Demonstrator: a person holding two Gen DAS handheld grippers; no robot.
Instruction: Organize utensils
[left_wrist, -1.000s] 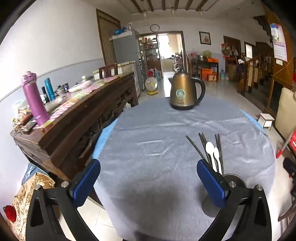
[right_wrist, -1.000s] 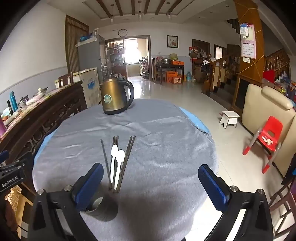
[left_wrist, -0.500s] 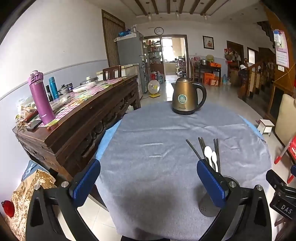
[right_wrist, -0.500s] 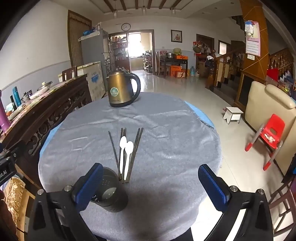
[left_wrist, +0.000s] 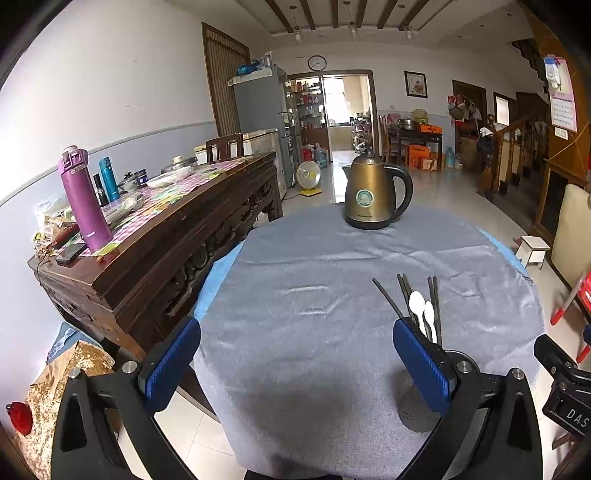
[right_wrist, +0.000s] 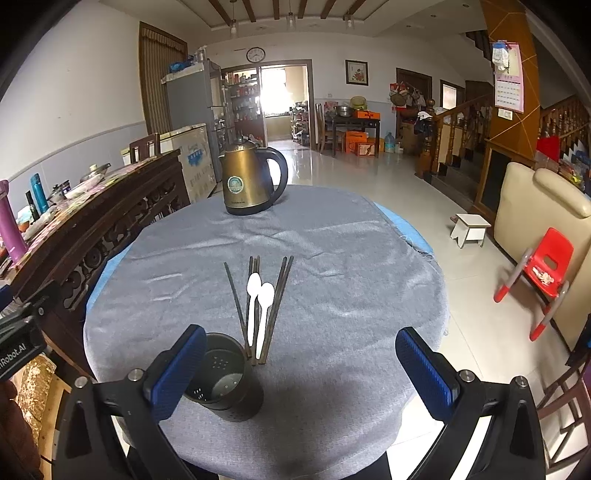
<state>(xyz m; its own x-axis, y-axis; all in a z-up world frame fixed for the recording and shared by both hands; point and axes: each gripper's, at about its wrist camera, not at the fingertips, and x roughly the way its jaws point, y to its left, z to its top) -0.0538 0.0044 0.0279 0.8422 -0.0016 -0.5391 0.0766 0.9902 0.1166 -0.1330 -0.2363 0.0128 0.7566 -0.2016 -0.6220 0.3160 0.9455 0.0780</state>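
Both grippers, left gripper (left_wrist: 295, 363) and right gripper (right_wrist: 301, 369), hold their fingers wide apart, gripping nothing. The chopsticks (right_wrist: 275, 306) and white spoons (right_wrist: 258, 306) lie on the desk (right_wrist: 351, 277), just beyond the dark utensil holder (right_wrist: 225, 380).

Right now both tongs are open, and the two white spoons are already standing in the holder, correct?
Not quite. The two white spoons lie on the grey cloth among the chopsticks, beside the empty holder, as the right wrist view shows. Both tongs are open.

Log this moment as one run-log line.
left gripper: open, empty | right gripper: open, empty | chopsticks, spoons: on cloth | holder: upright, empty
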